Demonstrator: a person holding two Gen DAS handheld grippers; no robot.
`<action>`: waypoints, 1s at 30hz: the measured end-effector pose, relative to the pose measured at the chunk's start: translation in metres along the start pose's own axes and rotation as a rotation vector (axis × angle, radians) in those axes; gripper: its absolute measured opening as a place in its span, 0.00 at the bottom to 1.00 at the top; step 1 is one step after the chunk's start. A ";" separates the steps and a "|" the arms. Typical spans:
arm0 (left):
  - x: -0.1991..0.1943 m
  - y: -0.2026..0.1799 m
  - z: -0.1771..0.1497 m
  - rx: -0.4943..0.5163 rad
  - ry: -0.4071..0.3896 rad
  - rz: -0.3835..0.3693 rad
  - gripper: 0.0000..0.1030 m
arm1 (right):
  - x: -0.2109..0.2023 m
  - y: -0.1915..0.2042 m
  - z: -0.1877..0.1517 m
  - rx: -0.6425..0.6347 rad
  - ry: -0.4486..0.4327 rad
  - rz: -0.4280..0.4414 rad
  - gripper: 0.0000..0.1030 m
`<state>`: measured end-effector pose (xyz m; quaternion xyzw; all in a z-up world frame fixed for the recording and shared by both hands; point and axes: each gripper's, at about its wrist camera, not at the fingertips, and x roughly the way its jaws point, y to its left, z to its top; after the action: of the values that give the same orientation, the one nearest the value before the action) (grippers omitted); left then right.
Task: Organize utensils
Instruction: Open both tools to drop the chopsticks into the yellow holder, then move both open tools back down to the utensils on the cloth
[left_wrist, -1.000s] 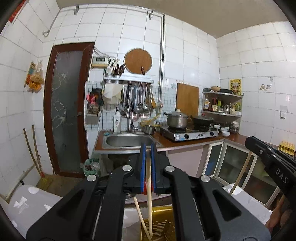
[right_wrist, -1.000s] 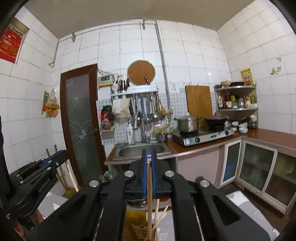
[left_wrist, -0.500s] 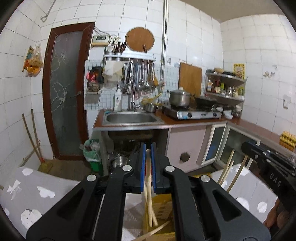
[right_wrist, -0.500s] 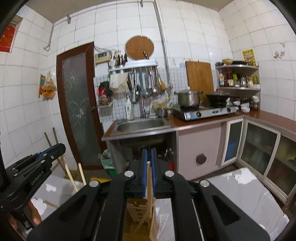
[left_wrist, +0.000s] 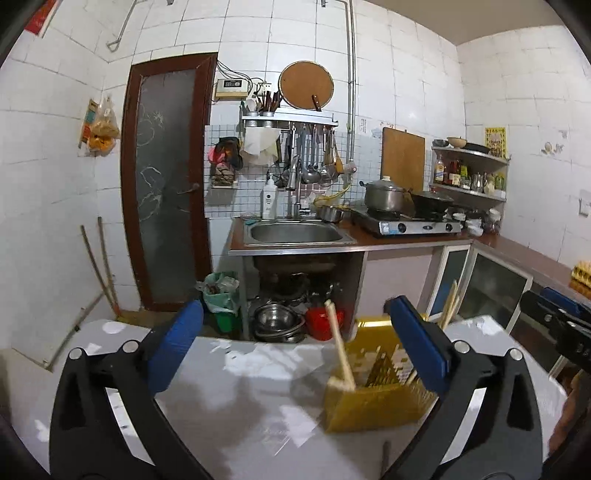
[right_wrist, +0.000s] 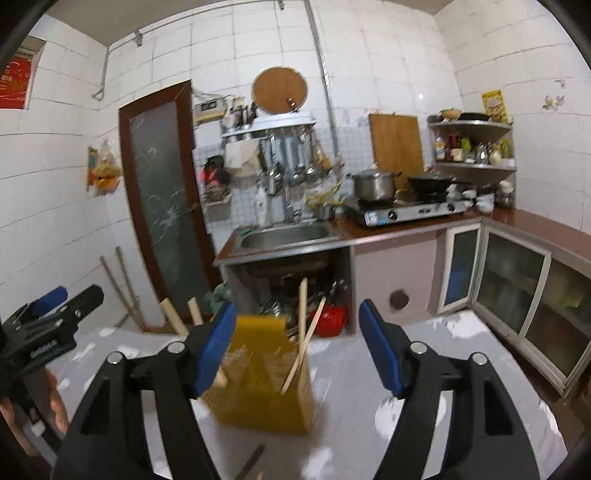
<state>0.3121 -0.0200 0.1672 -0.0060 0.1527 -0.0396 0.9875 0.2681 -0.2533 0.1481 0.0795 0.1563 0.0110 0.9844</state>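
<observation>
White-tiled kitchen walls rise beyond my grey-white patterned table (left_wrist: 240, 398). Both jaws are opening, nothing between them: left gripper (left_wrist: 295, 347), right gripper (right_wrist: 297, 349). Just ahead of both stands the yellow perforated plastic holder (right_wrist: 266, 391), wooden chopsticks (right_wrist: 303, 325) leaning inside. This drop-off looks finished; next I need another loose utensil, perhaps the dark stick (right_wrist: 251, 461) below my right gripper.

yellow basket (right_wrist: 258, 391): motion-blurred | dark utensil (right_wrist: 250, 461): cut off below, perhaps a chopstick
</observation>
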 end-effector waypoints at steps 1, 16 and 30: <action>-0.006 0.001 -0.001 0.006 0.007 0.001 0.95 | -0.010 0.001 -0.005 -0.003 0.003 -0.004 0.76; -0.039 0.016 -0.096 0.074 0.199 0.003 0.95 | -0.023 0.012 -0.110 -0.023 0.212 -0.064 0.86; 0.009 0.029 -0.162 -0.041 0.341 0.016 0.95 | 0.049 0.022 -0.174 -0.051 0.413 -0.104 0.72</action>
<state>0.2738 0.0085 0.0094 -0.0182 0.3187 -0.0291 0.9472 0.2612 -0.2028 -0.0264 0.0425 0.3584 -0.0198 0.9324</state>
